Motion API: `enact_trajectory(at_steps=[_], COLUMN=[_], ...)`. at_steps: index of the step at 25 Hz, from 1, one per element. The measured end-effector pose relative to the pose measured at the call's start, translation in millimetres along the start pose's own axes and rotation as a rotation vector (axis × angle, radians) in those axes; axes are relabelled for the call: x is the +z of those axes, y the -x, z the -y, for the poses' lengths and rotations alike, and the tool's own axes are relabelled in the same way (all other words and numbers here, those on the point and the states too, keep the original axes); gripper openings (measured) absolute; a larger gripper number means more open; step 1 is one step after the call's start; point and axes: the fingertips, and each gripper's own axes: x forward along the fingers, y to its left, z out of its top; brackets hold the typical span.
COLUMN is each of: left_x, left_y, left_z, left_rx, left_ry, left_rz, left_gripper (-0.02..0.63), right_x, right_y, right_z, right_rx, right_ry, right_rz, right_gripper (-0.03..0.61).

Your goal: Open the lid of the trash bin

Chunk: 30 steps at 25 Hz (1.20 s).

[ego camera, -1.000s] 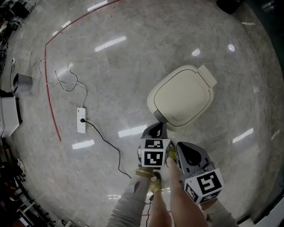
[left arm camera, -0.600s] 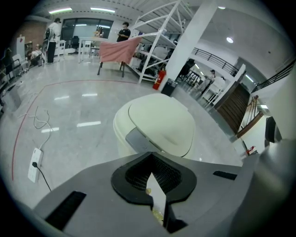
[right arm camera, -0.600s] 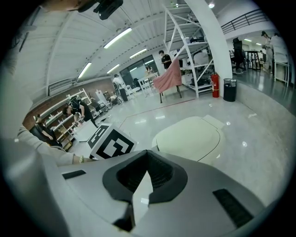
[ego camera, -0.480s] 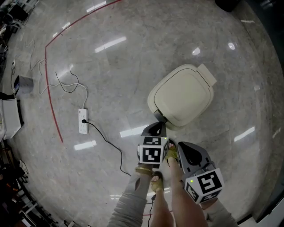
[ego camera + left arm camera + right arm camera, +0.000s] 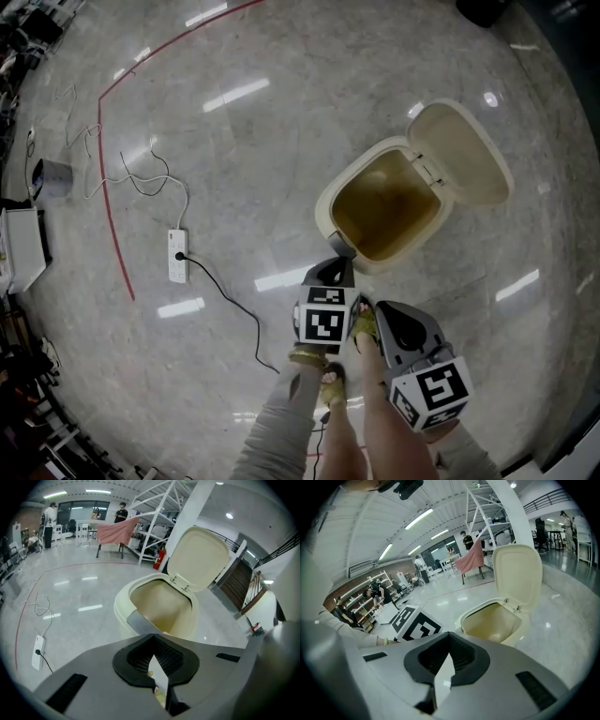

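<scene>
The cream trash bin [image 5: 349, 190] stands on the floor with its lid [image 5: 466, 150] swung up and back, so the empty inside shows. A grey pedal [image 5: 338, 246] juts from the bin's near side. My left gripper [image 5: 334, 269] is shut on nothing, its tip right at that pedal. In the left gripper view the pedal [image 5: 139, 622] lies just past the jaws, below the open bin [image 5: 123, 609] and lid [image 5: 198, 557]. My right gripper [image 5: 385, 316] is shut and empty, nearer me and apart from the bin. In its view the bin [image 5: 513, 632] and upright lid [image 5: 518, 576] stand ahead.
A white power strip [image 5: 175, 255] with a black cable [image 5: 230, 305] lies on the floor to the left, beside a red floor line [image 5: 111, 187]. A foot in a yellow sandal [image 5: 364, 324] shows between the grippers. White racks [image 5: 159, 513] and people stand far off.
The bin's lid was down flat in both earlier frames and now stands swung up and back. Both grippers have barely moved.
</scene>
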Motion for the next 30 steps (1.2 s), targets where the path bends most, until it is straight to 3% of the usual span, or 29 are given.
enact_trajectory(at_steps=[5, 30], left_x=[1, -1], left_y=[1, 22], left_z=[1, 14], left_rx=[0.027, 0.019], left_ry=[-0.043, -0.034], left_rz=[0.006, -0.066], left_gripper=[0.005, 0.005], right_x=[-1, 5], right_y=[2, 21], right_z=[-1, -8], right_rx=[-0.001, -0.027], right_ry=[-0.002, 0.000], right_rz=[-0.001, 0.017], right_gripper=[-0.001, -0.001])
